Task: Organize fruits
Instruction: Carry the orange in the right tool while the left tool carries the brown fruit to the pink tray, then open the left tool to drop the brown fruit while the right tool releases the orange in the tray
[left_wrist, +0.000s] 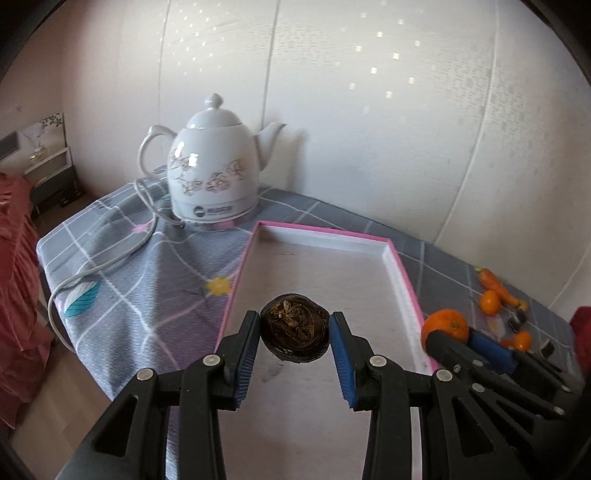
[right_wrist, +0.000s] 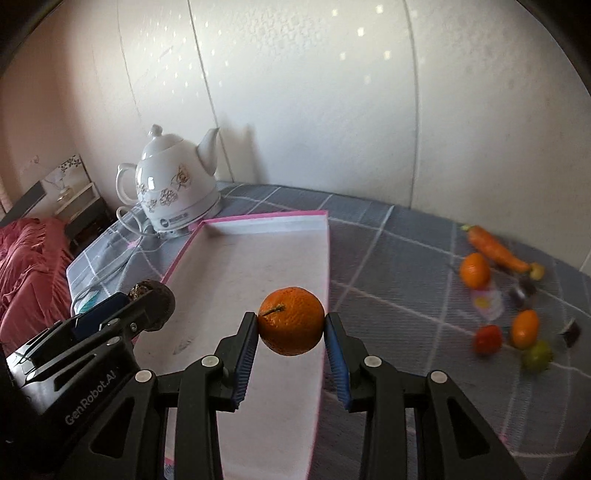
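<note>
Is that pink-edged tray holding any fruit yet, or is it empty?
Empty as far as shown. The pink-edged tray has a bare floor in both views; the dark fruit and orange are held above it.

Kettle: glossy white ceramic-look glaze, sharp highlights, smooth; cord smooth plastic-looking. Tablecloth: matt woven cloth, fine ribbed texture. Tray: looks like matt cardboard, pink edge, white walls, slightly scuffed floor. Left gripper and right gripper: matt black plastic arms, metal rivets, blue ribbed pads. Orange: dimpled peel, soft sheen. Dark fruit: wrinkled dull skin, dry fibrous top. Carrot: matt. Wall: textured matt covering.
</note>
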